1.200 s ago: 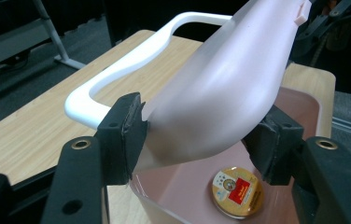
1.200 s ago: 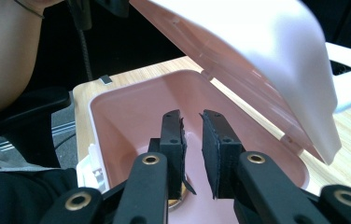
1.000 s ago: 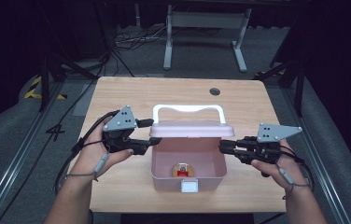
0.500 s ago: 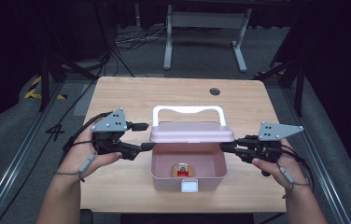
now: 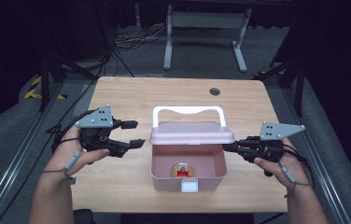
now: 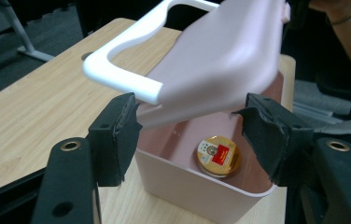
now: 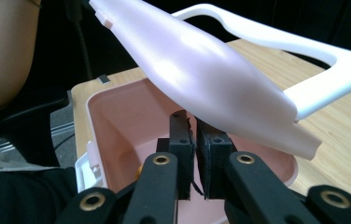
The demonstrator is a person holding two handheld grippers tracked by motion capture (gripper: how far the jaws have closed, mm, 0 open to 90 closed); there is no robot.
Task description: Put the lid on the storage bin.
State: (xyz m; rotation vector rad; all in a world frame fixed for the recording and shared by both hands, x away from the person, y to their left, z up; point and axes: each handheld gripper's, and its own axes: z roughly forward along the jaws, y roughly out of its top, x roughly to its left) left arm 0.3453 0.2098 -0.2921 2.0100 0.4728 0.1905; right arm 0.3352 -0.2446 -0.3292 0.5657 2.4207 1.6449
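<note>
A pink box [image 5: 164, 179] stands at the table's front middle. Its pink lid [image 5: 192, 133] with a white handle [image 5: 187, 111] hangs half raised above it. A round gold tin [image 5: 181, 169] with a red label lies on the box floor, also seen past my left jaws [image 6: 217, 155]. My left gripper [image 5: 137, 134] is a short way left of the box; its jaws have just been opening and nothing is between them [image 6: 194, 135]. My right gripper [image 5: 226, 147] has just closed further and is shut on the lid's right edge [image 7: 194, 121].
The wooden table [image 5: 131, 93] has a cable hole [image 5: 214, 91] at the back right. A white latch [image 5: 189, 186] sits on the box's front wall. Beyond the table, a metal stand [image 5: 201, 28] and cables lie on the dark floor.
My left gripper has drawn back to the left, off the lid's left end, with its jaws wider. The right gripper and the lid have kept their place.
</note>
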